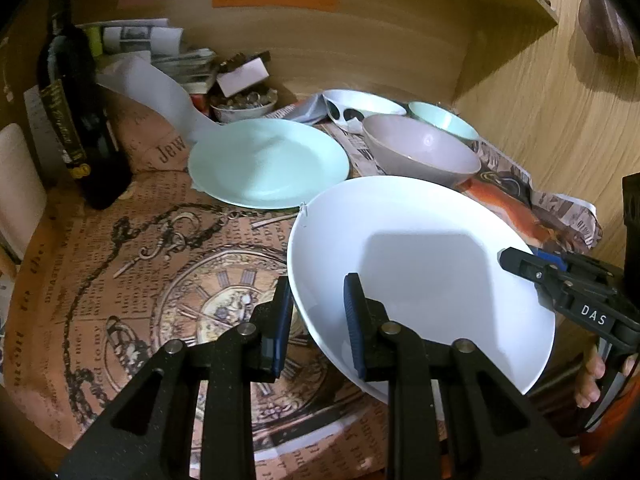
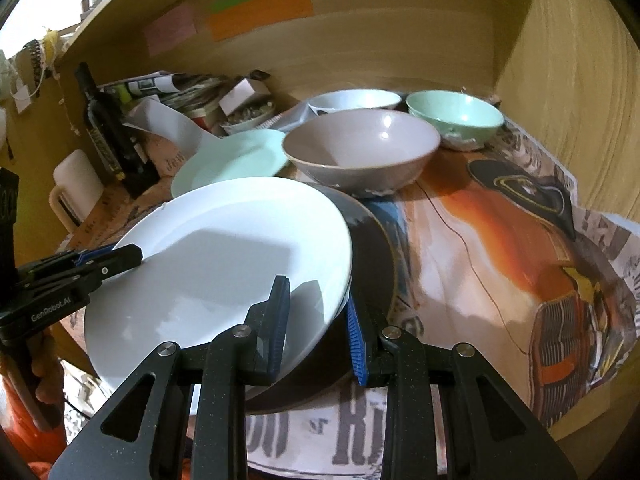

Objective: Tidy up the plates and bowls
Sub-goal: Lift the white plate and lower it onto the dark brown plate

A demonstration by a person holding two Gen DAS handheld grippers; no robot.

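A large white plate point(image 1: 420, 264) is held tilted above the table by both grippers. My left gripper point(image 1: 318, 320) is shut on its left rim; it also shows in the right wrist view point(image 2: 120, 258). My right gripper point(image 2: 316, 328) is shut on the plate's right rim point(image 2: 224, 264), and shows in the left wrist view point(image 1: 520, 262). A dark grey plate point(image 2: 372, 272) lies under the white one. A mint plate point(image 1: 268, 162), a grey bowl point(image 1: 420, 152), a mint bowl point(image 2: 454, 118) and a white patterned bowl point(image 1: 360, 108) stand behind.
A dark bottle point(image 1: 76, 120) stands at the left. Papers, a box and a small filled bowl point(image 1: 242, 106) clutter the back. Wooden walls close the back and right point(image 2: 580, 92). Printed paper covers the table point(image 1: 140, 280).
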